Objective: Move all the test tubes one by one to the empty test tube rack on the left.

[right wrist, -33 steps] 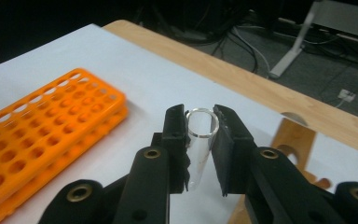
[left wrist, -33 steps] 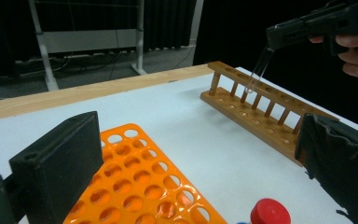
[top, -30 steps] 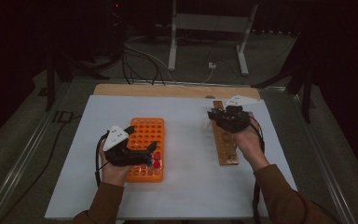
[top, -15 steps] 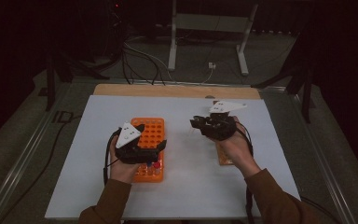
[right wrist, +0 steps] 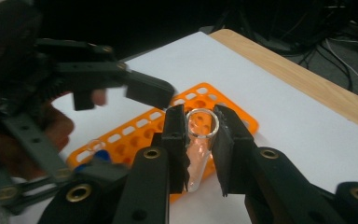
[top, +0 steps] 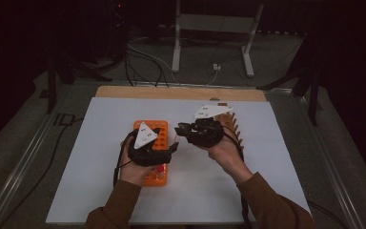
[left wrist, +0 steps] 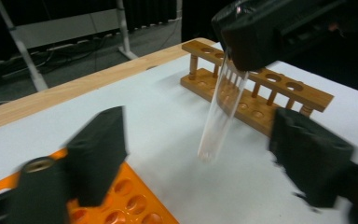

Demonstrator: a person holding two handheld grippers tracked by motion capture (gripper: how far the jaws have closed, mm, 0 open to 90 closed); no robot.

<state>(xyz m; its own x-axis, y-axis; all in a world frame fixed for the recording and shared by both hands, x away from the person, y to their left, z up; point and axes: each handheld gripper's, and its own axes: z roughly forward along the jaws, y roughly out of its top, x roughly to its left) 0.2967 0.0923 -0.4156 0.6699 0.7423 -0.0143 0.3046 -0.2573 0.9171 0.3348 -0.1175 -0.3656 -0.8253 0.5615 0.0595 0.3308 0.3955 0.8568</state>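
A clear glass test tube (right wrist: 199,144) is sitting clamped between the two black jaws of the right gripper (right wrist: 200,140), its open rim showing just above the pads and its body running down between them. In the left gripper view the same tube (left wrist: 221,112) is hanging from the right gripper (left wrist: 242,46), tilted a little, its rounded closed end pointing down above the white table sheet (left wrist: 168,130) and touching nothing. There the tube is lying in the space between the left gripper's own jaws, nearer the one at the right of that view, with clear air on both sides. The left gripper (top: 171,149) is standing with its jaws apart; they have just been closing, and neither pad is pressing on the tube.

In the high view the two grippers are meeting near the middle of the table, the right gripper (top: 183,130) coming in from the right and the left one hovering over the orange plastic tube rack (top: 159,130). Small tubes with red and blue caps (top: 158,172) are standing at that rack's near end. The brown wooden test tube rack (left wrist: 256,88) is lying behind the tube, well apart from it.
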